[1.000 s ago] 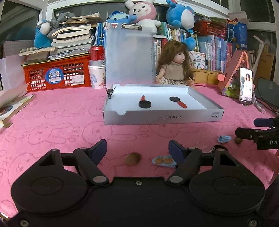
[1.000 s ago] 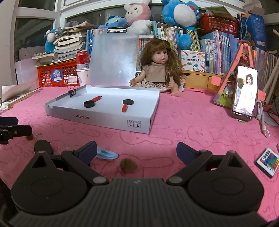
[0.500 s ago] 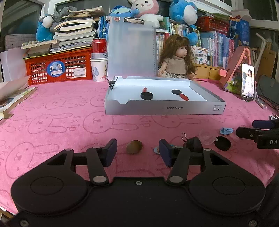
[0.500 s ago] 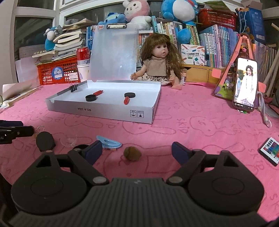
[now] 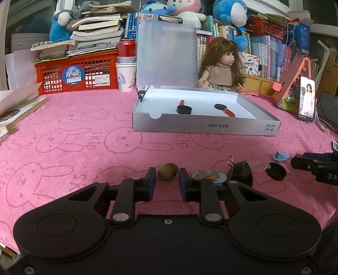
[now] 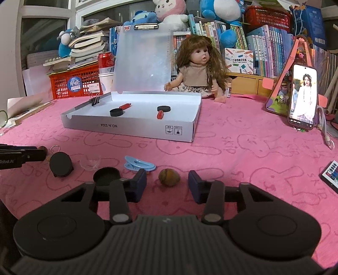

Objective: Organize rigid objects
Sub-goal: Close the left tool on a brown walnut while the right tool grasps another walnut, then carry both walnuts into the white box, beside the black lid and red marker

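Walnut (image 5: 168,171) lies long-axis crosswise between closing left tongs (image 5: 166,176); right tongs (image 6: 167,179) closing, untouching.

- A pink cloth (image 5: 63,131) printed with rabbit outlines covered the table.
- Along the back edge stood a red crate (image 5: 78,73) under a heap of books (image 5: 95,31).
- A row of upright books (image 6: 264,55) ran behind a doll (image 6: 198,69).
- Plush toys (image 5: 226,10) sat on top of the books.
- A window frame (image 6: 48,12) showed at the upper left, dark behind the glass.
- A lit phone (image 6: 303,96) leaned on a pink stand at the right.
- The light was dim and indoor.
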A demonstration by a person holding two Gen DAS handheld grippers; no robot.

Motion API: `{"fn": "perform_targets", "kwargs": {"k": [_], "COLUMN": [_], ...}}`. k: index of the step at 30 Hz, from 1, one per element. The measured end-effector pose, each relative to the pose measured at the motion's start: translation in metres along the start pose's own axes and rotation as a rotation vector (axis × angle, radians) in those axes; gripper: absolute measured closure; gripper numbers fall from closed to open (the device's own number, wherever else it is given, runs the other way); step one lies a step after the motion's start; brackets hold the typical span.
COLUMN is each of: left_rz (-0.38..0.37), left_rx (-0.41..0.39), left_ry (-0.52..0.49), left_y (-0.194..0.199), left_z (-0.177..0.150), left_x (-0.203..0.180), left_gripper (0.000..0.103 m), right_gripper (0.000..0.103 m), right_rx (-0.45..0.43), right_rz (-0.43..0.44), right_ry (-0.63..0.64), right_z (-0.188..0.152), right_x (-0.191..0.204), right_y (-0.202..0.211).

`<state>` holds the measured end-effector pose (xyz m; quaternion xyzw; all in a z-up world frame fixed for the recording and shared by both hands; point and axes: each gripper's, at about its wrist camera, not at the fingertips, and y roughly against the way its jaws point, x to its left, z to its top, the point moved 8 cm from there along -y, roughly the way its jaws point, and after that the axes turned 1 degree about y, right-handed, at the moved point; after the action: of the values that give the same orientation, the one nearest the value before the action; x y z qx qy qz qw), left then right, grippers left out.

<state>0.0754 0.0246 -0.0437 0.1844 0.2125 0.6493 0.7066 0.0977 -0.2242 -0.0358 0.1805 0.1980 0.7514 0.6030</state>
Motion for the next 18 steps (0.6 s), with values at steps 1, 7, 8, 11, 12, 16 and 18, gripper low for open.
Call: {"fn": "perform_targets", "kwargs": {"k": [1, 7, 8, 11, 12, 16, 18], "left_rz": [0.001, 0.004, 0.003, -0.005, -0.006, -0.009, -0.012], "left_rx": [0.000, -0.001, -0.001, -0.001, -0.002, -0.007, -0.006], "left_ry": [0.000, 0.006, 0.008, 0.014, 0.014, 0.017, 0.016], "left_y": [0.000, 0.000, 0.000, 0.001, 0.001, 0.003, 0.003], "left_z": [0.000, 0.000, 0.001, 0.003, 0.003, 0.007, 0.010], "left_x": [0.000, -0.001, -0.001, -0.002, -0.002, -0.004, -0.006], "left_gripper": [0.085, 0.085, 0.085, 0.085, 0.085, 0.085, 0.085], "right_gripper": [0.058, 0.072, 0.076, 0.076, 0.077, 0.077, 0.077], "right_rx": [0.000, -0.005, -0.005, -0.012, -0.013, -0.025, -0.031], "right_rz": [0.001, -0.003, -0.003, -0.006, -0.006, -0.007, -0.007], "right_ry": [0.002, 0.008, 0.005, 0.000, 0.001, 0.003, 0.007], "right_z": [0.000, 0.002, 0.002, 0.003, 0.004, 0.007, 0.010], "right_x": [0.001, 0.002, 0.002, 0.001, 0.002, 0.003, 0.004], "right_y": [0.000, 0.000, 0.000, 0.000, 0.000, 0.002, 0.003]}}
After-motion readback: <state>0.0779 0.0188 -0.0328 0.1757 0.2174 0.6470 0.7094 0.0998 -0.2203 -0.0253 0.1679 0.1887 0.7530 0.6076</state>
